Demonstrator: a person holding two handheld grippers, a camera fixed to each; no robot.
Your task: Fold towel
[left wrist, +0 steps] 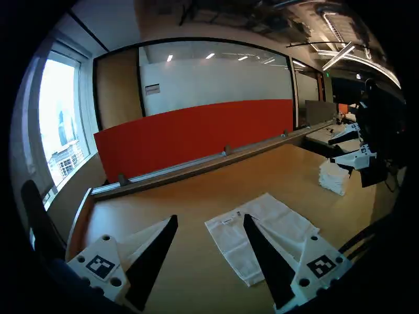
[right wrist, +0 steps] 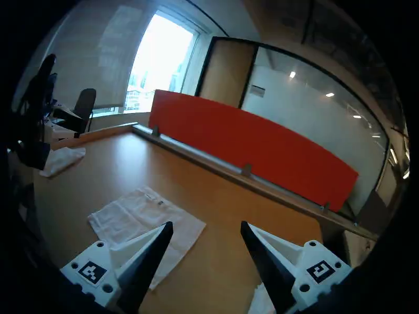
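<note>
Holding left tongs (left wrist: pixel 209 217) and right tongs (right wrist: pixel 206 224) wide apart, empty, we see a creased white towel (left wrist: pixel 280 217) on the wooden surface (left wrist: pixel 173 199). Our left gripper view adds a folded stack (left wrist: pixel 334 177).

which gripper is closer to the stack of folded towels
Right. The right hand-held gripper hovers beside the stack, while the left hand-held gripper is across the table, beyond the flat towel.

Blown-out window (right wrist: pixel 157 68) daylight, ceiling strip light (left wrist: pixel 338 55), sharp focus, fisheye-curved edges
</note>
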